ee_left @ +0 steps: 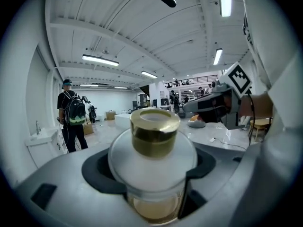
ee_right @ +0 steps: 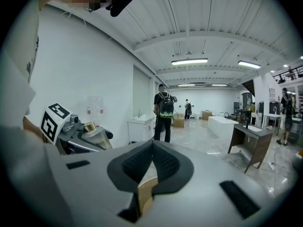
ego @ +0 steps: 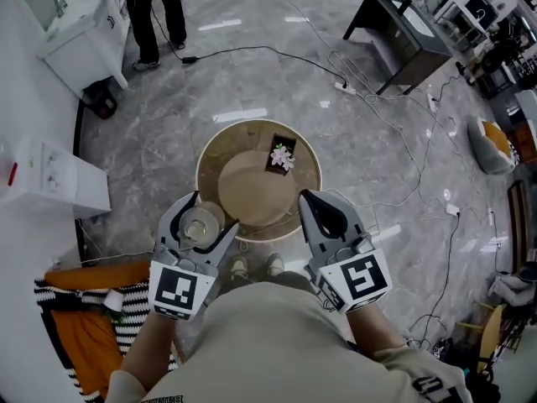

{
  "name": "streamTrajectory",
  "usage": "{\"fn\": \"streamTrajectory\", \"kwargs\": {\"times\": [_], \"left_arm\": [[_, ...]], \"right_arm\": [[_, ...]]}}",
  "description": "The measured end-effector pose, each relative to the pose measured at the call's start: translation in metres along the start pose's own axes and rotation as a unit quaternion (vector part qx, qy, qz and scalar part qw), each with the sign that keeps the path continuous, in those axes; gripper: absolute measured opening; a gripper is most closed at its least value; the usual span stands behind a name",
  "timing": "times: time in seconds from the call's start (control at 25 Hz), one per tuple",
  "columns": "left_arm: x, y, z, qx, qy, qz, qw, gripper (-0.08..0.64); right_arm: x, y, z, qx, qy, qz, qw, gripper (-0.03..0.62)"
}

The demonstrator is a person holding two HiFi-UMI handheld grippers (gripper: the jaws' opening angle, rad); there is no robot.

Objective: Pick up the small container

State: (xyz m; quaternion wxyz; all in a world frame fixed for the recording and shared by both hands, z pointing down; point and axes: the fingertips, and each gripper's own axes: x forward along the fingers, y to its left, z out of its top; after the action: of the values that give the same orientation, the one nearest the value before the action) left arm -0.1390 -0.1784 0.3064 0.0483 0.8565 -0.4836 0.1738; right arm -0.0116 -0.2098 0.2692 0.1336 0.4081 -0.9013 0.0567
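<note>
The small container (ego: 200,225) is a clear glass jar with a gold cap. My left gripper (ego: 211,212) is shut on it and holds it above the near left edge of the round tan table (ego: 252,133). In the left gripper view the container (ee_left: 154,136) fills the space between the jaws, with its cap pointing away from the camera. My right gripper (ego: 307,198) hovers over the table's near right edge, shut with nothing in it. In the right gripper view its dark pads (ee_right: 163,162) meet, and the held container (ee_right: 94,135) shows at the left.
A dark card with white flowers (ego: 281,157) lies at the back of the table. A person (ego: 155,11) stands by a white cabinet (ego: 80,36) at the far left. A dark desk (ego: 403,32) and floor cables (ego: 394,124) are at the right. Striped and orange fabric (ego: 75,309) lies at the lower left.
</note>
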Motion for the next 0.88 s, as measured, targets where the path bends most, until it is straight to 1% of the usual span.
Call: {"fn": "streamTrajectory", "kwargs": {"times": [0.12,0.2,0.36,0.48,0.56,0.72,0.88], "left_arm": [[-0.016,0.0,0.007,0.012,-0.002,0.009,0.9999,0.337],[-0.026,0.0,0.009,0.014,-0.003,0.015,0.9998,0.337],[-0.041,-0.004,0.011,0.007,-0.009,0.022,0.9997,0.337],[-0.047,-0.007,0.01,-0.001,-0.008,0.032,0.9994,0.337],[-0.049,-0.008,0.009,-0.01,-0.007,0.037,0.9992,0.337],[-0.054,-0.009,0.01,-0.016,-0.011,0.042,0.9989,0.337],[-0.06,-0.008,0.013,-0.024,-0.014,0.048,0.9984,0.337]], "right_arm": [[-0.01,0.013,0.015,-0.002,-0.012,0.019,1.0,-0.005],[-0.014,0.019,0.021,-0.01,-0.017,0.023,1.0,-0.005],[-0.02,0.025,0.019,-0.021,-0.011,0.03,0.999,-0.005],[-0.022,0.033,0.012,-0.044,0.007,0.037,0.998,-0.005],[-0.023,0.039,0.011,-0.054,0.004,0.04,0.998,-0.005],[-0.026,0.047,0.011,-0.054,0.007,0.049,0.997,-0.005],[-0.03,0.048,0.014,-0.056,0.005,0.049,0.997,-0.005]]}}
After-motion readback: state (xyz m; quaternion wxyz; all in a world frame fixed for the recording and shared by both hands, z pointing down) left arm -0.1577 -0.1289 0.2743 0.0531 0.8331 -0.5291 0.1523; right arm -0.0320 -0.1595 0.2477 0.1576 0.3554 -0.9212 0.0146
